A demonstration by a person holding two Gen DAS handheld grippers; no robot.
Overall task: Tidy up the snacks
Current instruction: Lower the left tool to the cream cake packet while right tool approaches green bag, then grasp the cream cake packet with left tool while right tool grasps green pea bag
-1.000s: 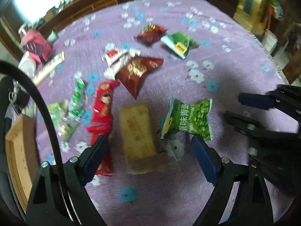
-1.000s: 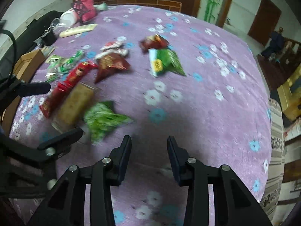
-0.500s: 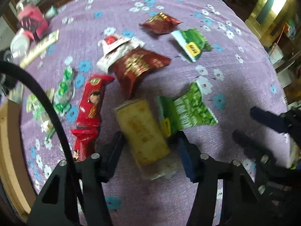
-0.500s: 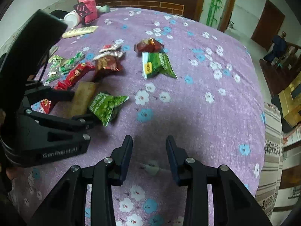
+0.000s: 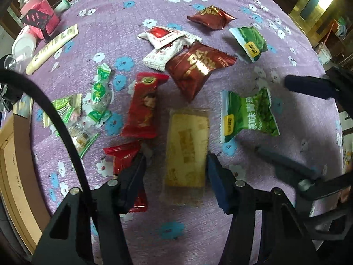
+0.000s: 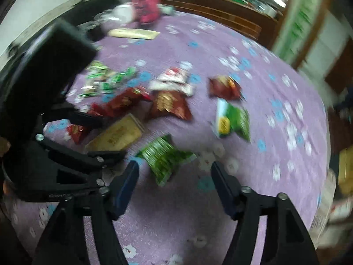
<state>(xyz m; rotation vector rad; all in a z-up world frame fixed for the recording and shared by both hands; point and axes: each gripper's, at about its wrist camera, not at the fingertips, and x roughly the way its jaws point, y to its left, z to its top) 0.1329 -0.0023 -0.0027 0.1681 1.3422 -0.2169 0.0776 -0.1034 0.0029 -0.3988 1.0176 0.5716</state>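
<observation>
Home, dining or living room. Table under purple floral tablecloth point(image 5: 141, 8), snack packets point(image 5: 198, 68) scattered at centre. Dark wooden sideboard point(image 6: 220, 6) at 12 o'clock, right wrist view; pink-sleeved jar point(image 5: 37, 15) at 10 o'clock; doorway point(image 5: 317, 2) at 2 o'clock.

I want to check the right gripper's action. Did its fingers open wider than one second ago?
Yes. In the right wrist view the right gripper now stands much wider open, its fingers either side of the green pea packet on the purple tablecloth.
</observation>
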